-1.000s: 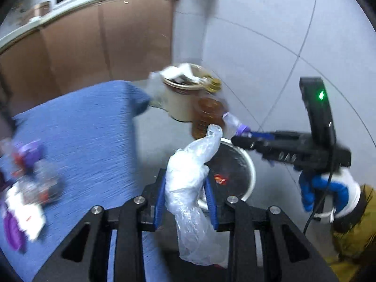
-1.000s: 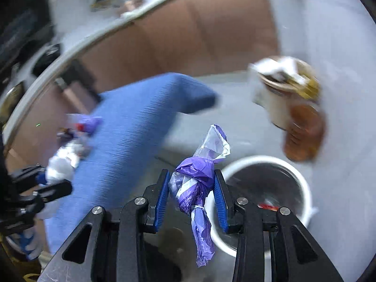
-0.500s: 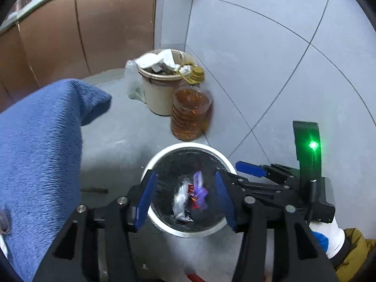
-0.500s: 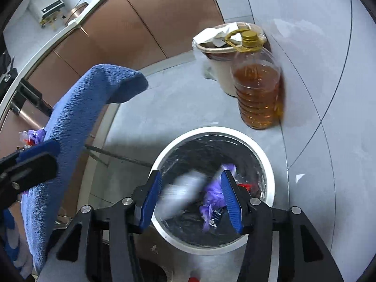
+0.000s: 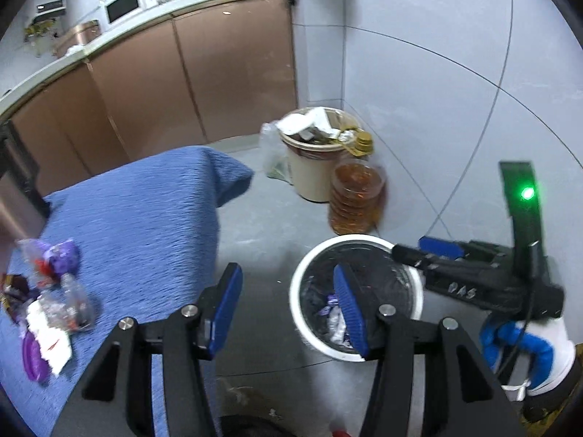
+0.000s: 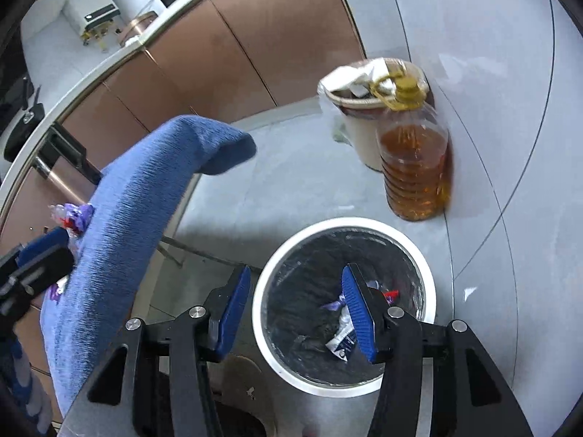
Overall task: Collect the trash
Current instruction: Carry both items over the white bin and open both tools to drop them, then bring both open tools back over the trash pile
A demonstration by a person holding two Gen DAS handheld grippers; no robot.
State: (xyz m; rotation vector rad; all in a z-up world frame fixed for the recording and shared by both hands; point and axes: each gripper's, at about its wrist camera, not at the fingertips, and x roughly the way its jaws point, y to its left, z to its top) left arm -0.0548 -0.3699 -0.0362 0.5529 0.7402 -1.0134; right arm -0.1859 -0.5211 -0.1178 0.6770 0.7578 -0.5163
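Right wrist: wrappers in bin (below empty right tongs).

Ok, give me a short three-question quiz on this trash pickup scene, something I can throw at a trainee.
1. True or false: the left gripper holds a wrapper.
2. What stands against the wall beside the beige bin?
A. broom
B. oil bottle
C. kettle
3. Fill in: the uncollected wrappers lie on the ____ cloth.

Key:
1. False. Its jaws are open and empty, as are the right gripper's. Trash lies in the white bin.
2. B
3. blue
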